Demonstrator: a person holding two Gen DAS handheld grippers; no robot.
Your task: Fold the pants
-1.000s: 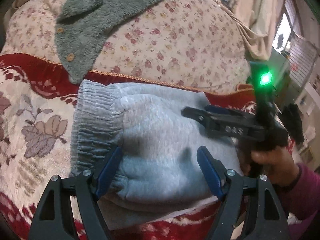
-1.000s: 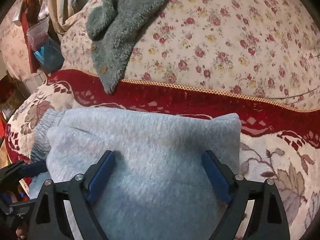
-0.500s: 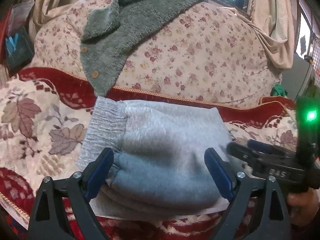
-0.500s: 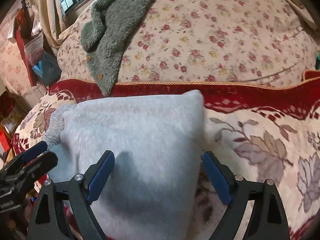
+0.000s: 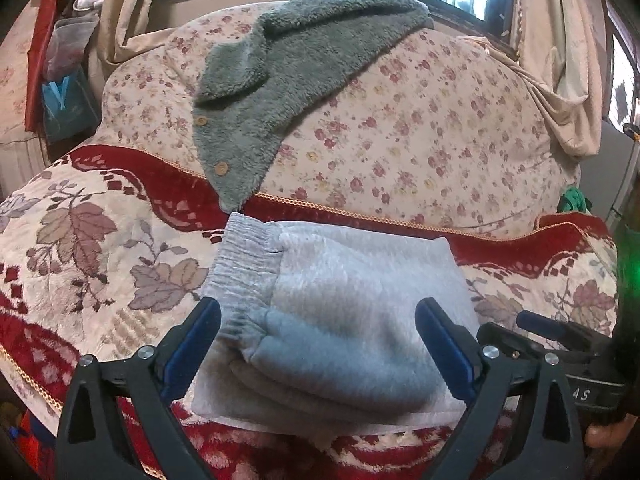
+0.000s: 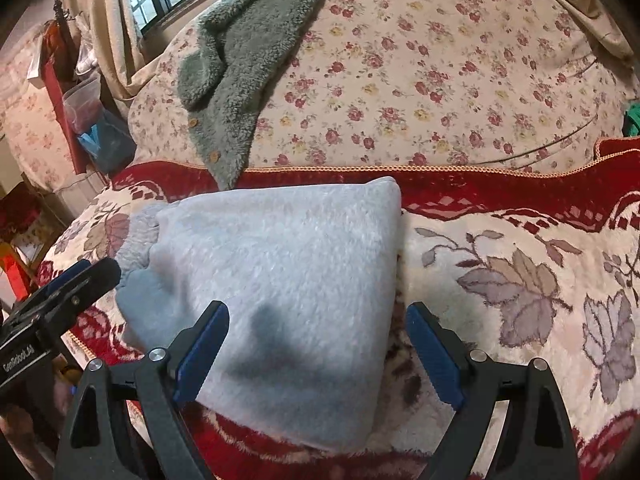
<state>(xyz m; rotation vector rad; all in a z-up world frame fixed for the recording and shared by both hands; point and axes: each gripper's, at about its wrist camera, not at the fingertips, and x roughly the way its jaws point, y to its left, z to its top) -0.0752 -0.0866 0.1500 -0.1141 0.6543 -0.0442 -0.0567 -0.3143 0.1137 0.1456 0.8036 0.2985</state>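
Note:
The light grey pants [image 5: 340,308] lie folded in a thick stack on the red and cream floral blanket [image 5: 80,248], with the ribbed waistband at the left. They also show in the right wrist view [image 6: 280,272]. My left gripper [image 5: 318,344] is open and empty, held just above the near edge of the stack. My right gripper [image 6: 318,344] is open and empty, over the stack's near right corner. In the left wrist view the right gripper [image 5: 560,344] shows at the right edge. In the right wrist view the left gripper [image 6: 64,292] shows at the left edge.
A grey-green fleece cardigan [image 5: 288,80] with wooden buttons hangs over a floral cushion [image 5: 420,140] behind the pants. Curtains and a window are at the back. A clear bag and a blue item [image 6: 100,136] stand at the far left. A green object [image 6: 632,120] sits at the right edge.
Both grippers have pulled back from the folded pants and risen a little. The right gripper has left the top of the stack and shifted right. The pants have stayed put.

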